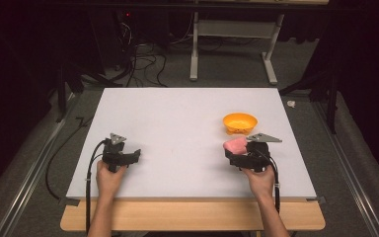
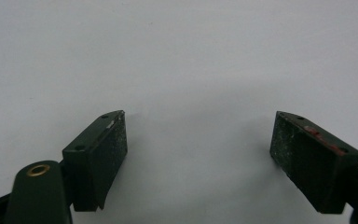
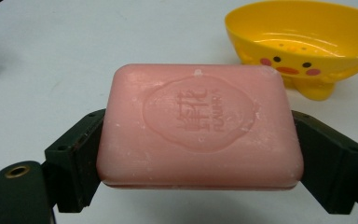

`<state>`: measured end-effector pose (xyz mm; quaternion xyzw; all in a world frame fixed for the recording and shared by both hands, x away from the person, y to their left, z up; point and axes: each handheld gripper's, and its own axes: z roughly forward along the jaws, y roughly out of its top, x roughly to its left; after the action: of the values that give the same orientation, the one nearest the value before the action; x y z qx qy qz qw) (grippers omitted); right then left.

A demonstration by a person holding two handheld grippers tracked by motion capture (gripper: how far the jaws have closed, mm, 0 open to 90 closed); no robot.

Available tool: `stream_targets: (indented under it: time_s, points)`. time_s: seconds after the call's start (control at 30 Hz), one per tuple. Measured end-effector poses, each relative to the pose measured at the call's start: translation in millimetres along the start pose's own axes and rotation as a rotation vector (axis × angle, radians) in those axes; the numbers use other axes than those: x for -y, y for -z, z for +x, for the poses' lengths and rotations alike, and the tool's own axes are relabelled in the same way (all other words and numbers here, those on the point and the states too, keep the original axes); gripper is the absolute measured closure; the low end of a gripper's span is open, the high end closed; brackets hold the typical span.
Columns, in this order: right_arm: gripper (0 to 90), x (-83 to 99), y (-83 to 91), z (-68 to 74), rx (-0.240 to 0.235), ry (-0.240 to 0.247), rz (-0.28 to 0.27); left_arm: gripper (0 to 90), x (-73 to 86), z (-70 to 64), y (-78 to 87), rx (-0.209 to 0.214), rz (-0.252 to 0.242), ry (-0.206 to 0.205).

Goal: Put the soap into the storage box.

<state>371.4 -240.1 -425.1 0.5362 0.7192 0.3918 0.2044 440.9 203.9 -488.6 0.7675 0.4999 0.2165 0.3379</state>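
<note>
Near the front edge of the white table point(image 1: 177, 113): left gripper point(image 1: 134, 154) held low in the left hand point(image 1: 109, 178), jaws spread wide with bare tabletop between them; right gripper point(image 1: 228, 150) in the right hand point(image 1: 259, 180), jaws clamped on the two short ends of a pink bar of soap point(image 3: 199, 127), stamped face up, lifted off the surface. Just beyond the soap, near but apart from it: a yellow bowl point(image 3: 307, 44) with a duck face and small drain holes, standing upright on the table's right half.
</note>
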Motion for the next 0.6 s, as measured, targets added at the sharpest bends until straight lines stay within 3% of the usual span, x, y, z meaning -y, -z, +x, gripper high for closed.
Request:
stream_targets:
  time_s: [0.6]
  points:
    - [13.8, -14.1, 11.0, -12.6, 0.01, -0.014, -0.021, 19.1, 0.0, 0.0, 0.0, 0.0, 0.0, 0.001]
